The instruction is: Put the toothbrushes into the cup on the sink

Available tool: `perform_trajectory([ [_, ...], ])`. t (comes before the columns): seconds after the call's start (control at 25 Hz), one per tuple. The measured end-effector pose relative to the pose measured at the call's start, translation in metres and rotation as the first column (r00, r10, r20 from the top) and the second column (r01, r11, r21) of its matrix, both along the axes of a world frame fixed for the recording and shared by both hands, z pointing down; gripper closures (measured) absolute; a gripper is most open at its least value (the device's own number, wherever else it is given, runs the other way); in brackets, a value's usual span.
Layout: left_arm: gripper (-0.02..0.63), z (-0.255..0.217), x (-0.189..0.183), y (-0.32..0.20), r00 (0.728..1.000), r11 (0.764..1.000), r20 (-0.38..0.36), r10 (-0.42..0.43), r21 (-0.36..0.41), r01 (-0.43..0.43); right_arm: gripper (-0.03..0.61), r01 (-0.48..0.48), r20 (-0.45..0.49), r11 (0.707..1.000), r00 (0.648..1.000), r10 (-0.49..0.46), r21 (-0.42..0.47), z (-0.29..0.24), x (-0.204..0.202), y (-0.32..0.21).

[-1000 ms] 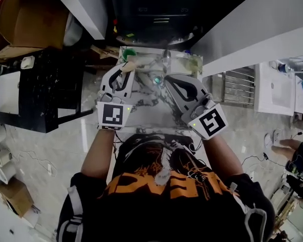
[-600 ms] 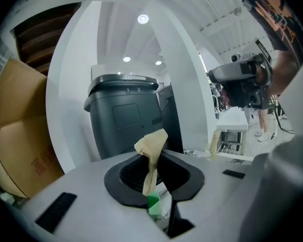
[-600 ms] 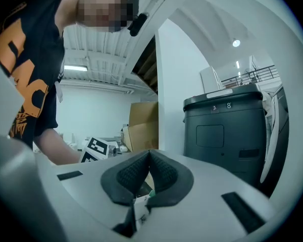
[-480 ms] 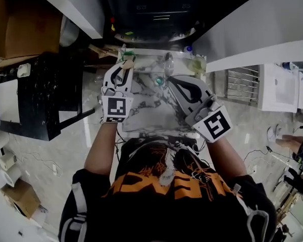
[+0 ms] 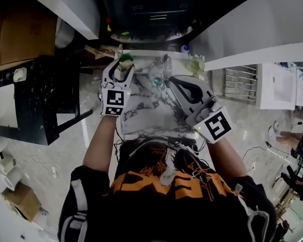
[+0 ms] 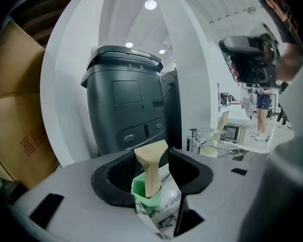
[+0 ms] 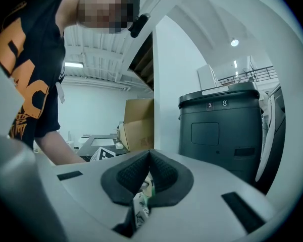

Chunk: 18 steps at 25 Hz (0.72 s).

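A small green cup stands at the back left corner of the marble sink. A tan toothbrush stands upright in it, head up. My left gripper is around the cup and brush. Its jaws are opening, and the pads stand apart on either side without pressing on the brush. My right gripper hovers over the right half of the basin, shut, with nothing between its pads.
A chrome faucet rises at the sink's back middle, and a small teal object lies just in front of it. A dark grey bin stands behind the sink. A cardboard box and a black stand are to the left.
The left gripper carried the toothbrush forward to the cup at the back left corner and its jaws have spread off the brush. The right gripper has hardly moved.
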<state>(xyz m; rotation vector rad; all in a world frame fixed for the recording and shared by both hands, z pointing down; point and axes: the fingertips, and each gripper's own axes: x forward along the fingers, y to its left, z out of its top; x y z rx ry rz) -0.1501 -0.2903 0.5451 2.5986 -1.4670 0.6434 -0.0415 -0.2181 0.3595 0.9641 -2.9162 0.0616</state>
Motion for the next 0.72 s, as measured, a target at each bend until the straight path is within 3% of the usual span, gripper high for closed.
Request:
perform_trajectory([
  [0.4, 0.266, -0.020, -0.003, 0.006, 1.000, 0.999, -0.024, 0.004, 0.044, -0.003, 0.565, 0.009, -0.005, 1.000, 1.000, -0.009, 0.018, -0.006, -0.004, 0.008],
  [0.56, 0.258, -0.053, -0.006, 0.013, 0.998, 0.996, -0.058, -0.001, 0.084, 0.006, 0.565, 0.004, 0.003, 0.999, 1.000, -0.004, 0.034, -0.015, -0.002, 0.014],
  [0.72, 0.258, -0.088, 0.007, 0.028, 0.996, 0.993, -0.060, 0.065, 0.103, -0.059, 0.565, -0.016, 0.018, 0.998, 1.000, 0.015, 0.058, -0.023, 0.004, 0.023],
])
